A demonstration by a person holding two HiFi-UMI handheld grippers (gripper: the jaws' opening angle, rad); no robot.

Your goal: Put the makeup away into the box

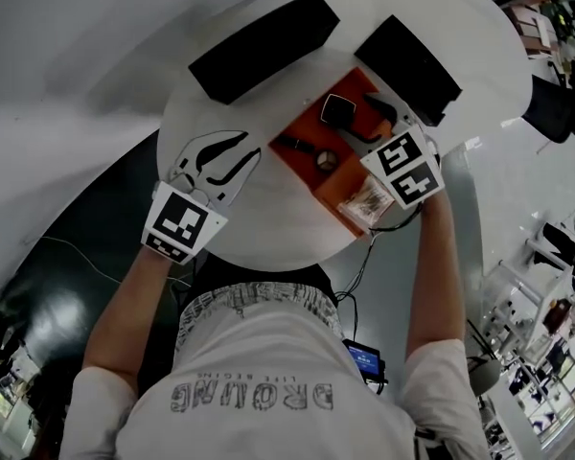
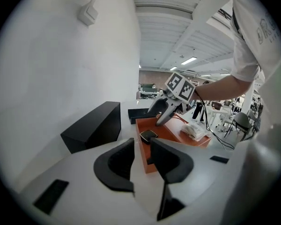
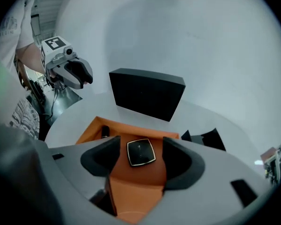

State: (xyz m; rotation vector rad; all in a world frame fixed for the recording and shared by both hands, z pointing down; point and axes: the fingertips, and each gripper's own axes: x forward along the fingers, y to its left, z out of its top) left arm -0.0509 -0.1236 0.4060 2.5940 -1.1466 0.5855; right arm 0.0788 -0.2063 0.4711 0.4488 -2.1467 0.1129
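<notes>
A round white table (image 1: 268, 204) fills the head view. 2 black boxes (image 1: 264, 46) stand along its far edge, at the upper part of the frame. The open orange box (image 1: 311, 125) sits at frame centre, and all the makeup in sight lies inside it. The left gripper (image 1: 249, 149) hangs at centre left over bare tabletop just short of the box's near wall, its jaws a narrow gap apart with nothing between them. The right gripper (image 1: 359, 113) is poised above the box at centre right, pointing steeply down. Its jaws stand wide apart and frame a compact below without touching it. A clear, crinkled packet (image 1: 366, 201) rests at the box's lower-right end. The black square compact (image 1: 338, 109), edged in a pale line, lies flat on the box floor toward the upper end. A dark slim tube (image 1: 292, 145) lies against the left wall, and a small round item (image 1: 327, 160) sits near the middle. The compact looks light, rigid and glossy, so it would likely slip under a loose pinch. Its 2 opposite side edges seem the place to hold it, clear of whichever edge opens. The packet looks soft and would probably crumple, so it is best pinched by a corner. No makeup can be seen left on the table, which suggests the job is close to done.
</notes>
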